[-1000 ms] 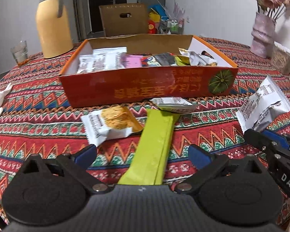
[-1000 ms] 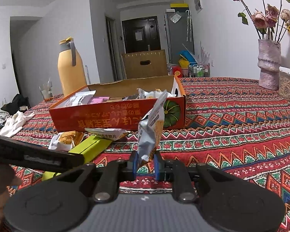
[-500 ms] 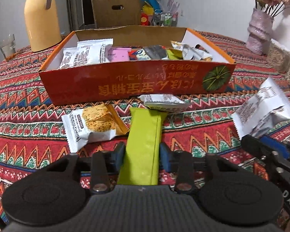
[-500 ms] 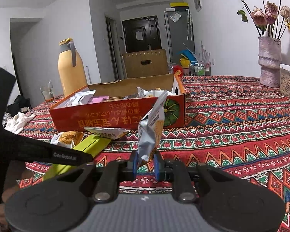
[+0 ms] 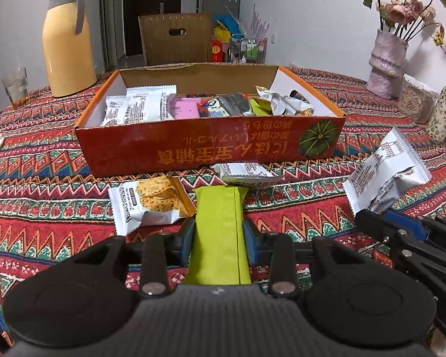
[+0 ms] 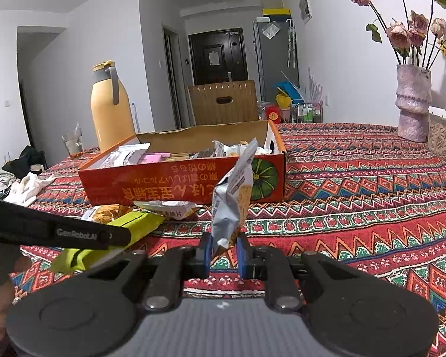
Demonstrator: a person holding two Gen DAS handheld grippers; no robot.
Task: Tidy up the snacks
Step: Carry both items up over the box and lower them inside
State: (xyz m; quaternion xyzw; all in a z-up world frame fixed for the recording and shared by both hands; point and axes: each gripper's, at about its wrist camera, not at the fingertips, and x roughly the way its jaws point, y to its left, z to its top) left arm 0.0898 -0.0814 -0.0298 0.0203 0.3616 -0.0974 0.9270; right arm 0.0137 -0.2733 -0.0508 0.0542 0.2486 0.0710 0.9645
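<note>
A patterned tablecloth (image 5: 327, 208) is being occupied by an orange box (image 5: 211, 145) of snacks at centre. A green packet (image 5: 218, 232) is being clamped near the box by the left gripper (image 5: 218, 235). A white snack bag (image 6: 232, 205) is being pinched upright by the right gripper (image 6: 224, 253), nearer than the box's right end.

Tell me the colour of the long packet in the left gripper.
Lime green packet, plain, clamped in the left gripper; clearest in the left wrist view.
</note>
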